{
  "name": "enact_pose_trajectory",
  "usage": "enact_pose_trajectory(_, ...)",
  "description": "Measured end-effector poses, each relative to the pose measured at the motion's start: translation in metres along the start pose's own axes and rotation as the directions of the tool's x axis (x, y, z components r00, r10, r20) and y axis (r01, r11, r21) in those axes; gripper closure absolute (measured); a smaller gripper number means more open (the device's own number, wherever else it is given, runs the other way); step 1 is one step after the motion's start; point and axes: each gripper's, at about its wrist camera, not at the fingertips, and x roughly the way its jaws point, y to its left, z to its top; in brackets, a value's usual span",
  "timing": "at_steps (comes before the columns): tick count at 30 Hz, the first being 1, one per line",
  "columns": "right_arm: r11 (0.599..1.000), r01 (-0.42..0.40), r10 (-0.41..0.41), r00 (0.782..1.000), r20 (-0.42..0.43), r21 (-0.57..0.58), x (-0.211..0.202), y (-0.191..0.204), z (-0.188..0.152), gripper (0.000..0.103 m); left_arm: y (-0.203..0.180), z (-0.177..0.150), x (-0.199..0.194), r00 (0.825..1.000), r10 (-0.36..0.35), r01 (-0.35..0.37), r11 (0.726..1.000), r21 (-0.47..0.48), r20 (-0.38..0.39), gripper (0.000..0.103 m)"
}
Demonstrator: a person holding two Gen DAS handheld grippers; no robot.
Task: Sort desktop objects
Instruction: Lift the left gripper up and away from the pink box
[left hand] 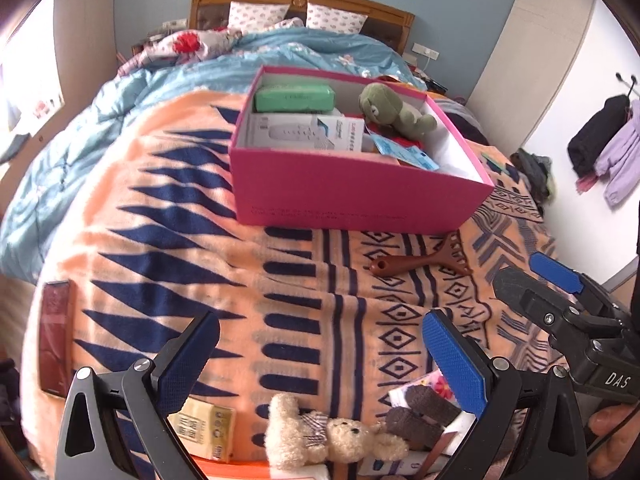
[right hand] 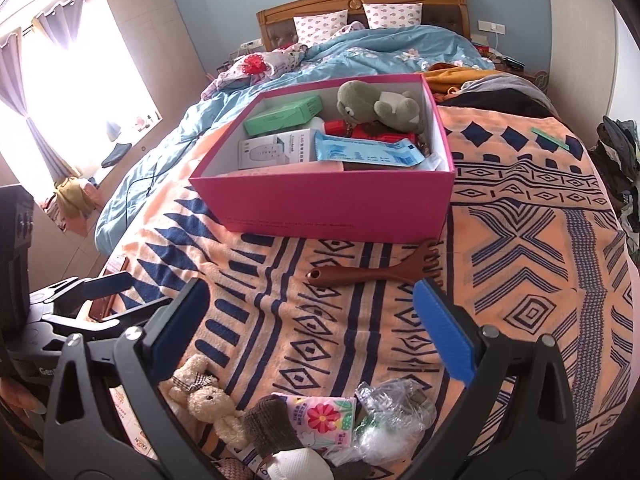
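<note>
A bedroom with pale blue walls [right hand: 200, 8]. A wooden headboard [right hand: 362, 2] stood at the far wall, with two patterned pillows [right hand: 320, 26] against it. A rumpled light blue duvet [right hand: 380, 46] covered the bed, under an orange and navy blanket [right hand: 520, 220]. Bright daylight came through a curtained window [right hand: 80, 64] on the left. Clothes hung on a white wall [left hand: 600, 148] at right.
</note>
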Motion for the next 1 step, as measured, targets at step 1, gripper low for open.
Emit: enact_pose_trajectory(1,1.0,0.005,-0.005,1.0,0.0,0.003,-0.0002,-0.0007,-0.0001,0.001,-0.0017,0.0005,-0.0021,1.0,0.018,-0.018,1.0,0.006,0.008,0.0)
